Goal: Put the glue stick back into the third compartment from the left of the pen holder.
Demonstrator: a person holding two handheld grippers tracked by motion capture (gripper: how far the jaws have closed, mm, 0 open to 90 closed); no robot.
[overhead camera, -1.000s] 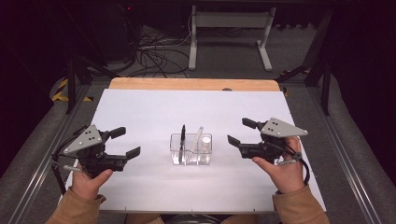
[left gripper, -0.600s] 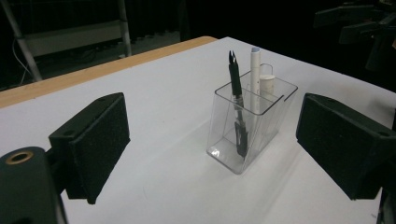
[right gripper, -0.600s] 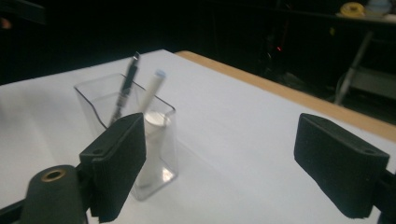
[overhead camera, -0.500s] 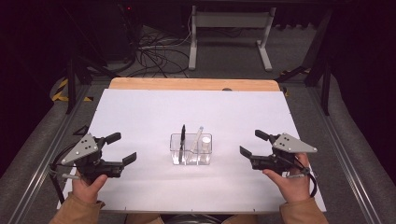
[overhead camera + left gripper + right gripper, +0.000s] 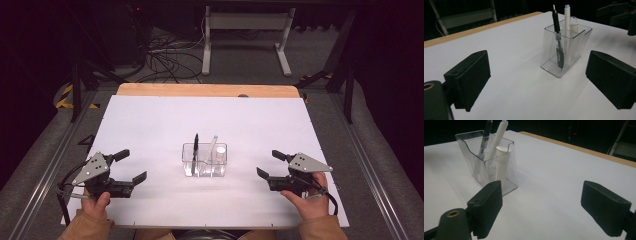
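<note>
A clear plastic holder (image 5: 205, 161) stands mid-table on the white sheet (image 5: 200, 115). In it lean a black pen (image 5: 195, 146) and a white pen with a pale blue cap (image 5: 212, 145), beside a short white tube (image 5: 220, 152). My left gripper (image 5: 134, 165) hovers low to its left, open, its jaws just having been opening with nothing between them. My right gripper (image 5: 267, 163) sits to its right, also open and empty, its jaws having just widened. The left gripper view frames the holder (image 5: 564, 50) beyond my pads (image 5: 469, 77). The right gripper view has the holder (image 5: 489, 160) at upper left.
The table's wooden far edge (image 5: 207, 90) runs behind the white sheet. Beyond it, cables (image 5: 165, 60) lie on the dark floor by a metal stand (image 5: 245, 30). Grey rails (image 5: 45, 165) flank the table. The other gripper (image 5: 621, 15) is at the left gripper view's upper right.
Both hands have sunk toward the table and drawn back toward the near edge. The holder and its contents have not moved.
</note>
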